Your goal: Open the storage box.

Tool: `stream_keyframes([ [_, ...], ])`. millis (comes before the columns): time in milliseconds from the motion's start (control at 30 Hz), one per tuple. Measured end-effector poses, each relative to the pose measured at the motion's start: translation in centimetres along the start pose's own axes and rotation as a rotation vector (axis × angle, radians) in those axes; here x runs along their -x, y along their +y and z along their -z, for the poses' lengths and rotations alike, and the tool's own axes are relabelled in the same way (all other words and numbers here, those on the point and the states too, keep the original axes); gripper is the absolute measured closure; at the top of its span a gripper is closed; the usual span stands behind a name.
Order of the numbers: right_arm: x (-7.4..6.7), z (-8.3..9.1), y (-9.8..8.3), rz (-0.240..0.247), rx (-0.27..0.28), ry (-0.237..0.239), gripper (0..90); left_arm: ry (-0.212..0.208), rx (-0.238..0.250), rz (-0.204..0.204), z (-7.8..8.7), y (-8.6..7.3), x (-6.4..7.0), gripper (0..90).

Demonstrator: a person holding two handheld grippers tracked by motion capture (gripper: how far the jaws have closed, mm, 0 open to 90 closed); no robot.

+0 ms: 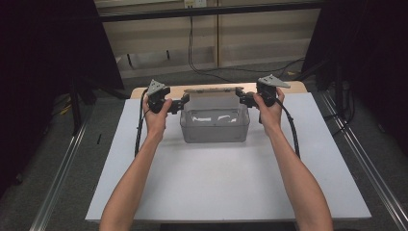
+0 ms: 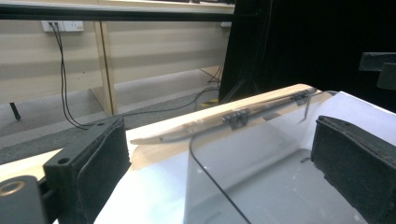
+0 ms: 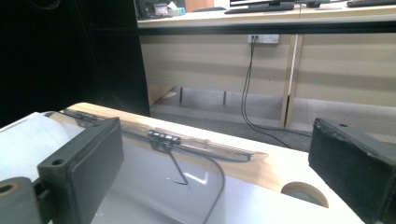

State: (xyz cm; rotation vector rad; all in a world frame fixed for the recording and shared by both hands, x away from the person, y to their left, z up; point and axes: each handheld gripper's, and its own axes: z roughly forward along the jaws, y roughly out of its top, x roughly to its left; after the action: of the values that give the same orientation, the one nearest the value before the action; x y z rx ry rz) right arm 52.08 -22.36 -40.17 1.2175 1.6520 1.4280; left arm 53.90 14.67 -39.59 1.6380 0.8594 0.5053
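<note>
A white table carries a clear plastic box toward its far edge, its hinged lid standing open, apparently leaning back. The left gripper and right gripper flank the lid's two ends, jaws spread wide, gripping nothing.

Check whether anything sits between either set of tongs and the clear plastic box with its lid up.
Nothing visible does. The left tongs and right tongs stand open at the two ends of the raised lid of the clear box, with bare white table around it.
</note>
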Motion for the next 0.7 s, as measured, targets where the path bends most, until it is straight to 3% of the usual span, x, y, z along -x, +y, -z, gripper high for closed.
stream_keyframes([
  [200, -0.9, 1.3, 0.5, 0.04, 0.004, -0.002, 2.8, 0.004, -0.001, 0.035, 1.6, -1.2, 0.1, 4.2],
  [267, -1.2, 2.1, 0.6, 0.03, 0.031, 0.01, 2.6, 0.011, 0.004, 0.014, 2.6, -1.4, 0.4, 4.0],
  [467, -1.6, 3.9, 0.5, 0.04, 0.035, -0.003, 2.2, 0.042, 0.021, 0.017, 4.5, -1.3, 0.9, 4.0],
  [600, -1.6, 5.3, 0.2, 0.048, 0.042, -0.023, 2.2, 0.042, 0.045, 0.022, 5.7, -1.2, 1.3, 4.3],
  [700, -1.7, 6.5, 0.1, 0.05, 0.06, -0.034, 2.1, 0.034, 0.054, 0.0, 6.4, -1.5, 1.9, 4.3],
])
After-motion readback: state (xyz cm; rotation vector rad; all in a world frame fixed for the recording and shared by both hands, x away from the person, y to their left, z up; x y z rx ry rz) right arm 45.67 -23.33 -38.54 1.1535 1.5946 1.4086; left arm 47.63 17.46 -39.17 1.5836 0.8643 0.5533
